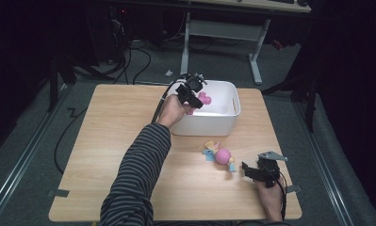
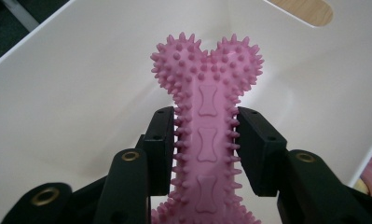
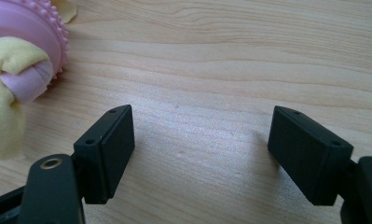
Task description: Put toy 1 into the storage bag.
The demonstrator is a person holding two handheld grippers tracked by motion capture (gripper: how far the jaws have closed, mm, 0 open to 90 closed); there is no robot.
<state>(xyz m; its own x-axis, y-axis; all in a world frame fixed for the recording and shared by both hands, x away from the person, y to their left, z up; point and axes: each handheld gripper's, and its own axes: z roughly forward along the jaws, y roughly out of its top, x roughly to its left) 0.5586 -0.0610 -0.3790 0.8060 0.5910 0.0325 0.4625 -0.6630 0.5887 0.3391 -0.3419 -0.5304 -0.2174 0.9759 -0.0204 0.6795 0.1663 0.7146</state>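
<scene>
Left gripper [image 2: 206,140]: you are pinching the pink spiky bone toy [image 2: 207,116] by its shaft, above the centre of the high view.
Bone toy: it is hanging inside the white bin [image 1: 223,123].
Right gripper [image 3: 200,154]: you are holding it spread over bare table [image 3: 221,70], lower right.
Pink ball toy [image 1: 222,155]: it is lying just left of that gripper.

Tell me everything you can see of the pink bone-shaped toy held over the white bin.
The pink bone toy looks like soft rubber, covered in short spikes, with small bone shapes embossed down its flat shaft and a two-lobed knob at the far end. The left tongs are shut on its shaft, one pad against each spiky edge. It points away from the tongs into the white bin, apparently clear of the walls; whether it touches the floor cannot be told.
</scene>
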